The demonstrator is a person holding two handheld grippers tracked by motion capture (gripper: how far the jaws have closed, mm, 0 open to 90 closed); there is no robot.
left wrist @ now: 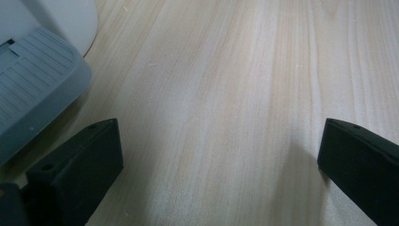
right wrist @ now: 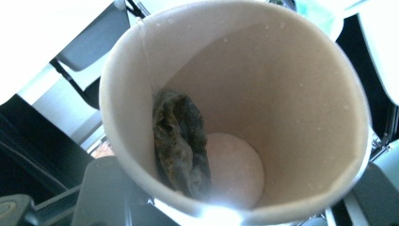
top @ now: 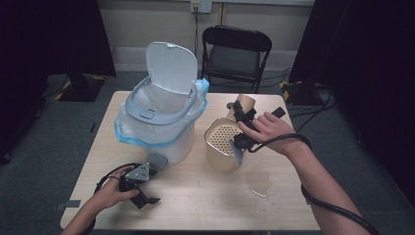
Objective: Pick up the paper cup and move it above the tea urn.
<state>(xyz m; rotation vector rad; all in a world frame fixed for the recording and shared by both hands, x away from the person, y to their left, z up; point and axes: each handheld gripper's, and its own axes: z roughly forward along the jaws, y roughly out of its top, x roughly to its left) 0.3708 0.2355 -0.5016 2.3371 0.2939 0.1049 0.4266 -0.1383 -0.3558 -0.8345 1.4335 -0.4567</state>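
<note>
My right gripper (top: 241, 111) is shut on a brown paper cup (top: 243, 103), held tipped on its side over a beige container (top: 218, 156) with a perforated strainer top (top: 223, 136). In the right gripper view I look into the cup's mouth (right wrist: 282, 94). A wet dark tea bag (right wrist: 181, 141) clings to its inner wall, and no liquid shows at its bottom. My left gripper (top: 147, 199) rests low at the table's front left. It is open (left wrist: 221, 155) with bare tabletop between its jaws.
A white pedal bin (top: 161, 117) with a blue liner stands at the back left, lid up, with its grey pedal (left wrist: 33, 94) close to my left gripper. A puddle (top: 259, 182) lies on the table (top: 205, 205) right of the container. A black chair (top: 235, 54) stands behind.
</note>
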